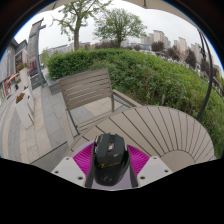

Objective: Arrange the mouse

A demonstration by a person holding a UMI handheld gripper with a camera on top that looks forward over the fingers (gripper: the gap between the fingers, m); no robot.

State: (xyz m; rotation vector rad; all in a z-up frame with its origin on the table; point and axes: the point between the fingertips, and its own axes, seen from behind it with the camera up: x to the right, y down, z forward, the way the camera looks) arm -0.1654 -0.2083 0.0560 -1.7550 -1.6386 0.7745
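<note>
Gripper view — outdoor terrace. Black mouse (110, 157) sits bottom centre of the frame, between the magenta pads (83, 158); both pads appear to press its sides, so the jaws look clamped on it, held above the desk (165, 130).

Desk is a round slatted wooden top filling lower right; gaps run between the slats. A wooden chair (88, 90) stands at centre left, hedge (150, 70) beyond.

Risk, as I judge it: a loose grip on the mouse's curved shell could let it slip; set down near the rounded rim, it could tip off.

Open room — broad bare slats ahead and right; the chair crowds the left.
</note>
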